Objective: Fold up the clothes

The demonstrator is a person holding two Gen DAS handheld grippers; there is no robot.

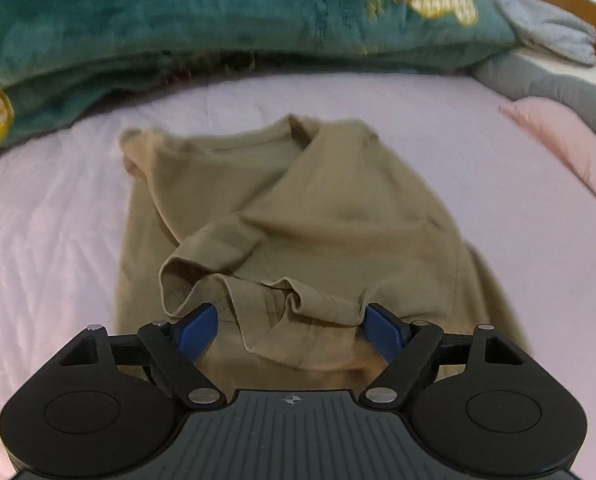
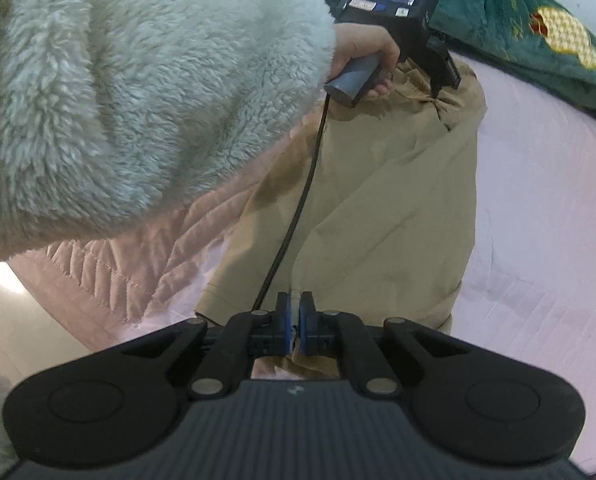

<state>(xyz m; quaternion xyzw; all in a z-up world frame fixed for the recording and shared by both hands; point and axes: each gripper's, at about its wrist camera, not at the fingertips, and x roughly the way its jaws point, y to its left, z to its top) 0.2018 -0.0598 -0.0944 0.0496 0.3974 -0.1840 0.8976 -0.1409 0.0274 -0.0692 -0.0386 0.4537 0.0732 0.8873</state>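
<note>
A tan T-shirt (image 1: 298, 208) lies on the pink bed sheet (image 1: 49, 216), one side folded over its middle with a sleeve bunched near me. My left gripper (image 1: 291, 320) is open, its blue fingers (image 1: 197, 328) either side of the bunched sleeve fold, just above it. In the right wrist view the same shirt (image 2: 378, 200) stretches away; my right gripper (image 2: 295, 320) is shut on the shirt's near hem. The left gripper (image 2: 442, 76) shows there at the shirt's far end, held by a hand in a fluffy sleeve (image 2: 137, 80).
A dark green embroidered blanket (image 1: 217, 20) lies along the far edge of the bed. A pink pillow (image 1: 570, 148) and grey bolster (image 1: 546, 80) sit at the right. A black cable (image 2: 298, 200) hangs over the shirt. The bed edge and floor (image 2: 9, 320) are at lower left.
</note>
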